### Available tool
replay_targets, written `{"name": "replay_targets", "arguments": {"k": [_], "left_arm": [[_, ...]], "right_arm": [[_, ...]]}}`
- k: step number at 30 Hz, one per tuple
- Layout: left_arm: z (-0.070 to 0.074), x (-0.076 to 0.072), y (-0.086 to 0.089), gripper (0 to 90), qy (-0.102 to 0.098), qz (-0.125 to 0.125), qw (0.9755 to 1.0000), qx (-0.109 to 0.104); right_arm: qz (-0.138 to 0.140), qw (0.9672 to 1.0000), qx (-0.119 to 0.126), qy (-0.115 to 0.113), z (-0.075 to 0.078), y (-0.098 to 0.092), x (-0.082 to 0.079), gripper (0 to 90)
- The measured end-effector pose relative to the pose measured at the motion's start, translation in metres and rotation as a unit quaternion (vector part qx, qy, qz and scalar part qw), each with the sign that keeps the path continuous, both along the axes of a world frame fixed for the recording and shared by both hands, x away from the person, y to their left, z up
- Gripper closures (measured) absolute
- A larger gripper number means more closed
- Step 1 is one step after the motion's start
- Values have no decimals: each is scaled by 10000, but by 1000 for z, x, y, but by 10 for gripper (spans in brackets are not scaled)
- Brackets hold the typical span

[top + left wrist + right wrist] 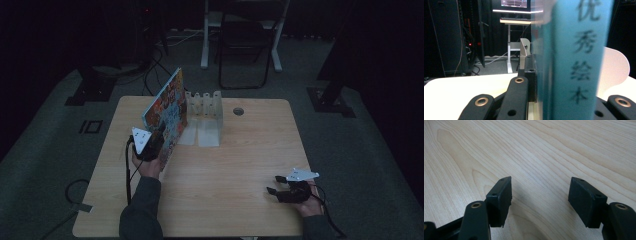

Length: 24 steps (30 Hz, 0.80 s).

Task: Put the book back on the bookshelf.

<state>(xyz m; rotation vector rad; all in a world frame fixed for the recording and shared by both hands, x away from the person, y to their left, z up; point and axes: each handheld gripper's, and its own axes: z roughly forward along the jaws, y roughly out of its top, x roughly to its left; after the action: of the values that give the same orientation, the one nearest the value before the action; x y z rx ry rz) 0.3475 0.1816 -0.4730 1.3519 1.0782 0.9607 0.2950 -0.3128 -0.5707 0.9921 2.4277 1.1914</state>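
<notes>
Carefully — your left gripper (150, 145) has its jaws clamped on the colourful picture book's teal spine (571, 62), held tilted.
If it swings, the book could topple the white plastic rack (205, 117); your right gripper (280, 186) rests on the wooden table (230, 170), jaws apart, empty.

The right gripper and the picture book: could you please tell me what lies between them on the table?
Nothing: in the high view, only bare wooden table lies between the right gripper and the picture book.

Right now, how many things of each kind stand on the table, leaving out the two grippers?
Picture book, tilted, clamped by the left gripper: 1
White slotted book rack: 1
Total: 2
</notes>
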Motion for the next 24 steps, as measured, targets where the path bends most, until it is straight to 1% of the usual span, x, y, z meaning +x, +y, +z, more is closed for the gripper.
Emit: {"name": "replay_targets", "arguments": {"k": [4,10,16,24], "left_arm": [[-1,-1,1,808,-8,-27,10000,-14],[-7,-4,3,809,-44,-80,10000,-23],[-11,-7,6,809,-40,-78,9999,-79],[-14,-9,7,810,-50,-79,9999,-80]], "right_arm": [[2,10000,-1,-2,0,0,0,351],[4,10000,-17,0,0,0,0,350],[5,10000,-20,5,0,0,0,350],[9,10000,-25,0,0,0,0,350]]}}
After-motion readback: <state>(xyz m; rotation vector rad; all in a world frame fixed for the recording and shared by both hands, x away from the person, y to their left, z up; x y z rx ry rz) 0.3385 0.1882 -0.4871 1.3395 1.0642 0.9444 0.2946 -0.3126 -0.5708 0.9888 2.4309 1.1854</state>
